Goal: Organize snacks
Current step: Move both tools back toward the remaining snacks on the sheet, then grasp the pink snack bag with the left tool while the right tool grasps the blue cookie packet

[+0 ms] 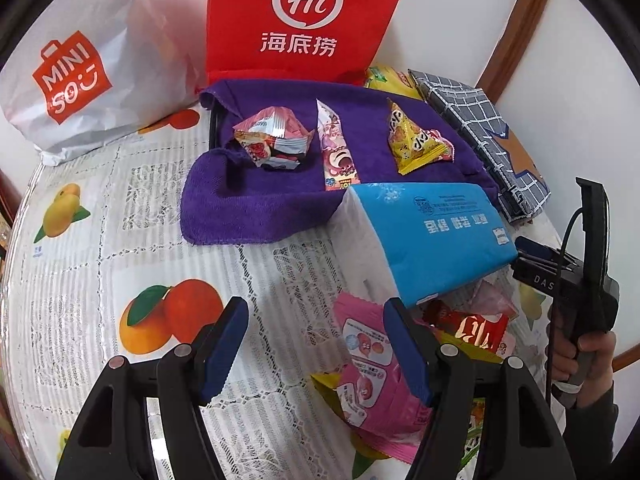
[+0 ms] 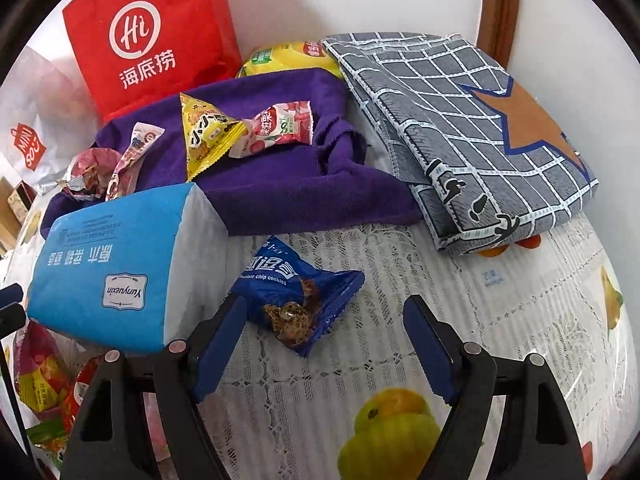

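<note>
Snacks are partly gathered on the purple towel [image 2: 280, 196], which serves as the collecting spot. On the towel lie a yellow triangular packet [image 2: 208, 136], a red-and-white candy pack [image 2: 280, 126] touching it, a tall pink pouch [image 1: 336, 148] and a crumpled pink wrapper [image 1: 272, 142].

Still off the towel: a blue chocolate chip cookie packet [image 2: 296, 292], just in front of the towel's near edge on the fruit-print tablecloth [image 2: 460, 320], and a heap in front of the towel, half under the blue tissue pack [image 1: 436, 236], with a pink sachet [image 1: 372, 360] and a red wrapper [image 1: 476, 330].

The right gripper [image 2: 324, 344] is spread, empty, with the cookie packet just ahead of its left finger, pads not on it. The left gripper [image 1: 320, 348] is also spread and holds nothing; the pink sachet lies against its right finger.

By my judgement roughly half is done; the cookie packet looks next.
</note>
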`<state>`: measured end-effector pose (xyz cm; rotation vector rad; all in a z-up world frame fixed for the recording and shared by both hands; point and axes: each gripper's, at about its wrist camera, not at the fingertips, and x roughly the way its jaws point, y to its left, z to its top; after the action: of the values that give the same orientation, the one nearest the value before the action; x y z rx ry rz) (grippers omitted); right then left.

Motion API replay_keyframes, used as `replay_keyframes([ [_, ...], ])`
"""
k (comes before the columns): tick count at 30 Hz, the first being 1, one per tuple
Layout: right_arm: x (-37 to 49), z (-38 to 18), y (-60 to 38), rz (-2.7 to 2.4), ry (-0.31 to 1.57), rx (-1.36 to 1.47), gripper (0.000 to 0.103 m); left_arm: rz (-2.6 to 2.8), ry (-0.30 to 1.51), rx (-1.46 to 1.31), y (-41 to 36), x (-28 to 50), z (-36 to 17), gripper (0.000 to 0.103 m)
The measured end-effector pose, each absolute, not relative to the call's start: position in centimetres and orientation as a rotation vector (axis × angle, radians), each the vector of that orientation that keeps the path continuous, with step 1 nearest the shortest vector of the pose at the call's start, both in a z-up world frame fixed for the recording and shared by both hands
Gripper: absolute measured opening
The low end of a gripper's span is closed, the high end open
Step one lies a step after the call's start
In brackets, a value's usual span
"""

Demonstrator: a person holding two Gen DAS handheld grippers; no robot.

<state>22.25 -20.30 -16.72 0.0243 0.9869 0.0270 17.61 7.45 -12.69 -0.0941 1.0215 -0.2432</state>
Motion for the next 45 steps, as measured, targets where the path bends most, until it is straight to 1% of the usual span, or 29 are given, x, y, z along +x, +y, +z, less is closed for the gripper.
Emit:
replay_keyframes([
  [1, 22.2, -16.7, -20.2, 0.030, 0.987, 0.022, 0.060, -0.240, 1.023, -0.097, 7.7, 17.6, -12.7, 0.068],
  [2, 22.2, -16.8, -20.2, 0.032, 0.991, 0.022, 0.042, -0.237, 1.024, -0.103, 7.9, 17.7, -12.6, 0.068],
  [3, 22.2, -16.8, -20.2, 0.024, 0.997, 0.026, 0.038, -0.234, 1.026, -0.108, 8.1, 17.7, -12.7, 0.068],
  [4, 22.1, -16.7, -20.1, 0.020, 0.995, 0.031, 0.032, -0.230, 1.032, -0.118, 8.3, 17.9, -12.7, 0.068],
  [5, 22.0, -16.7, -20.1, 0.026, 0.993, 0.036, 0.019, -0.228, 1.037, -0.129, 8.5, 17.9, -12.8, 0.068],
  [12, 20.5, -15.9, -20.1, 0.044, 0.955, 0.018, 0.021, -0.220, 1.045, -0.158, 9.2, 17.8, -12.6, 0.068],
  [13, 20.4, -15.8, -20.2, 0.047, 0.950, 0.019, 0.025, -0.218, 1.043, -0.158, 9.3, 17.8, -12.5, 0.068],
  [14, 20.4, -15.7, -20.4, 0.056, 0.945, 0.022, 0.037, -0.215, 1.043, -0.158, 9.3, 17.7, -12.4, 0.068],
  [15, 20.5, -15.5, -20.5, 0.065, 0.937, 0.023, 0.045, -0.210, 1.044, -0.160, 9.3, 17.7, -12.3, 0.068],
  [16, 20.7, -15.5, -20.6, 0.068, 0.931, 0.023, 0.061, -0.207, 1.043, -0.160, 9.3, 17.7, -12.3, 0.068],
  [17, 20.9, -15.5, -20.7, 0.074, 0.924, 0.022, 0.069, -0.204, 1.044, -0.160, 9.3, 17.6, -12.2, 0.068],
  [19, 21.5, -15.5, -20.9, 0.083, 0.920, 0.026, 0.069, -0.193, 1.048, -0.157, 9.2, 17.6, -12.2, 0.068],
  [26, 24.8, -17.3, -21.0, 0.151, 0.993, 0.091, 0.069, -0.148, 1.052, -0.145, 9.1, 17.0, -11.8, 0.068],
  [28, 24.9, -17.7, -21.5, 0.182, 0.993, 0.130, 0.069, -0.131, 1.054, -0.146, 9.2, 16.7, -11.8, 0.068],
  [31, 24.6, -17.7, -21.4, 0.210, 0.990, 0.101, 0.068, -0.116, 1.052, -0.148, 9.3, 16.3, -11.8, 0.068],
  [33, 24.4, -17.6, -21.5, 0.226, 0.993, 0.082, 0.061, -0.111, 1.048, -0.155, 9.3, 15.9, -11.7, 0.068],
  [34, 24.3, -17.5, -21.5, 0.229, 0.997, 0.071, 0.051, -0.110, 1.041, -0.164, 9.3, 15.6, -11.7, 0.068],
  [36, 23.7, -17.5, -21.5, 0.236, 0.995, 0.030, 0.051, -0.123, 1.030, -0.182, 9.3, 15.1, -11.5, 0.068],
  [39, 22.3, -17.3, -22.1, 0.249, 0.994, 0.039, 0.049, -0.152, 1.014, -0.220, 9.0, 14.2, -11.0, 0.068],
  [40, 21.8, -17.2, -22.3, 0.252, 0.996, 0.045, 0.043, -0.166, 1.008, -0.228, 8.8, 13.9, -10.8, 0.068],
  [43, 20.1, -16.7, -23.1, 0.270, 0.993, 0.077, 0.043, -0.217, 0.984, -0.227, 7.7, 13.1, -10.5, 0.068],
  [44, 19.5, -16.6, -23.2, 0.279, 0.992, 0.076, 0.043, -0.238, 0.980, -0.219, 7.3, 12.8, -10.6, 0.073],
  [45, 18.6, -16.6, -23.1, 0.287, 0.993, 0.059, 0.043, -0.258, 0.980, -0.202, 6.8, 12.5, -10.8, 0.076],
])
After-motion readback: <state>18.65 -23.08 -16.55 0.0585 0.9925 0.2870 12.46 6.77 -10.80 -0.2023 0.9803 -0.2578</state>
